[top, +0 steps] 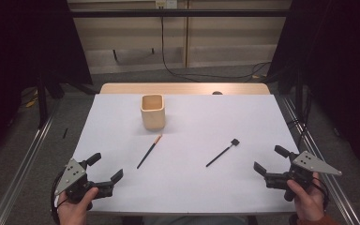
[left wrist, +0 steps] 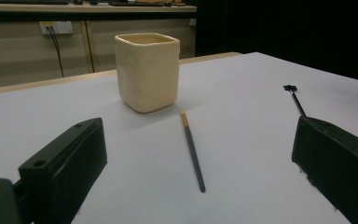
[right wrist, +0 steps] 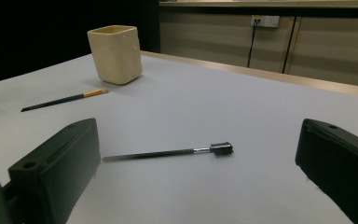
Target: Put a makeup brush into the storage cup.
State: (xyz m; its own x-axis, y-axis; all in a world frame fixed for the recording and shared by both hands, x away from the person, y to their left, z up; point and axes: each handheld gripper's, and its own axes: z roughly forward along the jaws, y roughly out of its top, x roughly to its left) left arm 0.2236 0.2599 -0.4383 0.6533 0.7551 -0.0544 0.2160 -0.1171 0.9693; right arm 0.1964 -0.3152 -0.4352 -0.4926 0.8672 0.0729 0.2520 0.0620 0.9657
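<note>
Two slim brushes lie flat on the white table (top: 187, 187), apart from one another and both untouched. The brush with the orange tip (top: 149, 151) rests left of centre, its orange end pointing toward the cream square cup (top: 153, 111) and stopping just short of the cup's base; in the left gripper view this brush (left wrist: 193, 150) runs lengthwise straight ahead between the jaws, farther out on the table, with the cup (left wrist: 147, 71) standing upright beyond it. The brush with the black head (top: 222, 153) lies right of centre, slanted, its head toward the far right; in the right gripper view it (right wrist: 168, 152) lies crosswise ahead of the jaws, head to the right. The cup is upright toward the far side of the table, left of the midline. The left gripper (top: 108, 168) sits at the near left corner, jaws spread wide and empty, aimed inward toward the orange-tipped brush. The right gripper (top: 268, 161) sits at the near right edge, jaws likewise spread and holding nothing. Both grippers are well apart from the brushes.
</note>
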